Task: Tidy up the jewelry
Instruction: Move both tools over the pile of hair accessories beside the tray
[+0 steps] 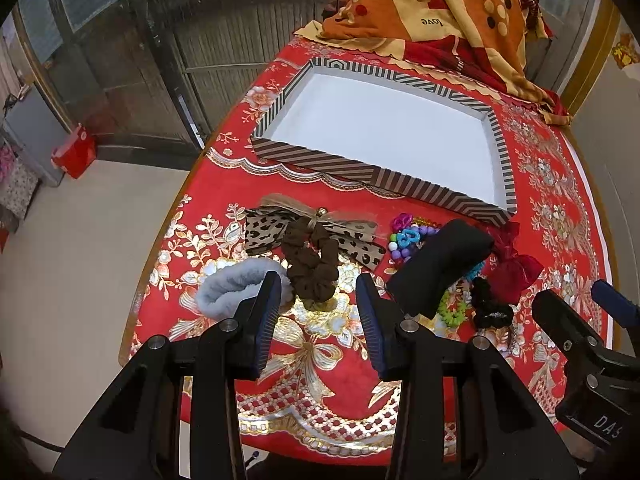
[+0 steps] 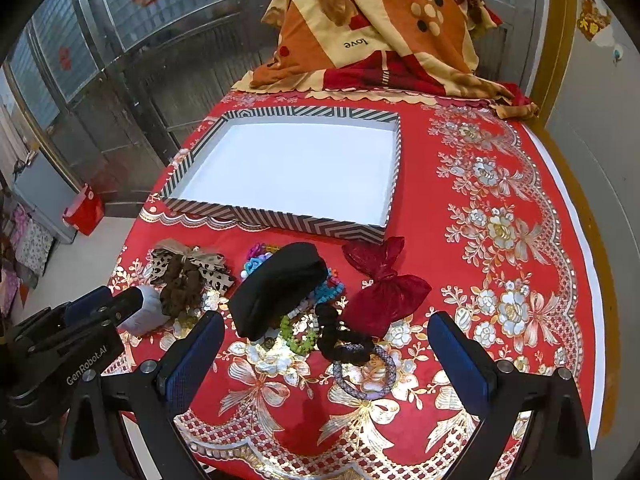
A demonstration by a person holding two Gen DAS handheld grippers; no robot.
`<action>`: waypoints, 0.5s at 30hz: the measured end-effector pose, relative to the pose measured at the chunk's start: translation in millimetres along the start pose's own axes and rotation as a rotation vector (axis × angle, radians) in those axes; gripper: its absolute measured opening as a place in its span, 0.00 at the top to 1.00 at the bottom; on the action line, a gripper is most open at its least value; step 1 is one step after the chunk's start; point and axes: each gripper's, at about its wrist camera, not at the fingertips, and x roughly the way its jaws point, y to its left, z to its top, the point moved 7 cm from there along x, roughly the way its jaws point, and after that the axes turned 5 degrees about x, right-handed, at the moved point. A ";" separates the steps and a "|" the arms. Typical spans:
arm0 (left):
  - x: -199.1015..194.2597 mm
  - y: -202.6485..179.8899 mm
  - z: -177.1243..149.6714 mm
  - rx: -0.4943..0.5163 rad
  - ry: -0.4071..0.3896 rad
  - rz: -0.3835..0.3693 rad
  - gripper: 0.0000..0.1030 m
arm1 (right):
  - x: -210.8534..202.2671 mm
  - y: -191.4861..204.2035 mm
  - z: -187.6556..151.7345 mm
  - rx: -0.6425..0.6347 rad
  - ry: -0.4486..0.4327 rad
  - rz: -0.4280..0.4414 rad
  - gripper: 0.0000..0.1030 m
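A striped shallow box [image 1: 320,164] [image 2: 280,216] with a bare white floor lies on the red floral tablecloth. In front of it sit a leopard bow [image 1: 268,228], brown scrunchie [image 1: 312,264] [image 2: 182,288], grey fluffy scrunchie [image 1: 228,288], colourful beads [image 1: 408,236], black cloth piece [image 1: 440,264] [image 2: 280,288], red bow [image 1: 512,264] [image 2: 380,288], green bracelet [image 2: 300,332], black scrunchie [image 2: 340,336] and grey beaded bracelet [image 2: 364,376]. My left gripper [image 1: 318,304] is open, hovering just short of the brown scrunchie, holding nothing. My right gripper [image 2: 330,348] is open wide above the black scrunchie and grey bracelet.
A heap of orange and red patterned cloth [image 2: 380,28] covers the table's far end. The table edge [image 1: 160,280] drops to the floor on the left, where a red bag [image 1: 74,152] stands by metal-framed doors. The right side of the cloth [image 2: 500,240] bears only its pattern.
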 end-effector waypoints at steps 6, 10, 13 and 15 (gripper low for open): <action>1.3 -0.3 -1.4 -0.002 0.009 -0.004 0.63 | 1.1 0.4 -0.4 -0.001 0.004 -0.003 0.02; 3.9 -1.4 -2.3 -0.004 0.021 -0.009 0.63 | 3.0 -2.0 -1.4 0.000 0.013 -0.004 0.02; 4.0 -2.4 -1.7 0.000 0.019 -0.008 0.63 | 3.4 -3.4 -1.7 0.001 0.014 -0.005 0.02; 4.6 -3.0 -0.7 0.001 0.020 -0.009 0.63 | 3.7 -4.4 -1.9 0.001 0.015 -0.003 0.02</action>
